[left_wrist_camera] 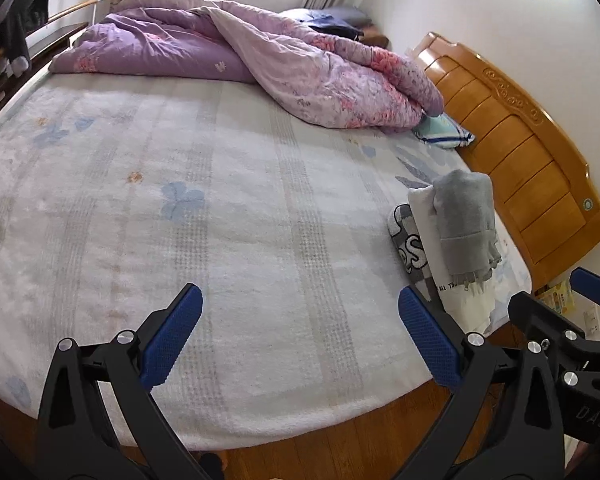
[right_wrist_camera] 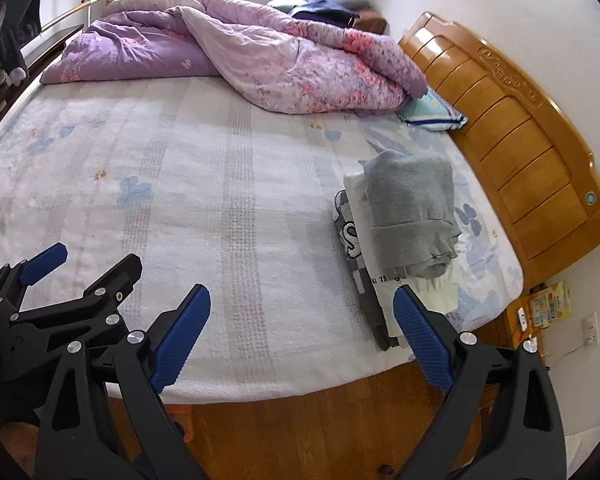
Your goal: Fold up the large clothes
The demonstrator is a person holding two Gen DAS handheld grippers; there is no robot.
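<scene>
**Two empty grippers wait at the foot of the bed**

The clothes sit in a small pile (right_wrist_camera: 404, 224) on the bed (right_wrist_camera: 220, 200), on the right side near the wooden headboard (right_wrist_camera: 520, 140). A grey top (right_wrist_camera: 412, 208) lies on the pile. Under it is a white piece (right_wrist_camera: 360, 208), and under that a dark piece with a pattern (right_wrist_camera: 346, 232). They look folded already.

The grey top looks soft, thick and floppy. It is probably light, but it will sag and bend when lifted. I think it is best to pinch it at two corners or along one edge, one gripper on each side, so it hangs flat. A pinch in the middle would likely just bunch it up.

The left gripper (left_wrist_camera: 300, 336) hangs over the near edge of the bed, pointing across it. Its fingers (left_wrist_camera: 172, 336) are spread wide and hold nothing. The right gripper (right_wrist_camera: 300, 336) is just beside it, closer to the pile. Its fingers (right_wrist_camera: 422, 340) are spread wide too, and they are empty. Neither one touches the clothes.

A purple quilt (left_wrist_camera: 236, 52) is bunched up at the far side of the bed.
</scene>
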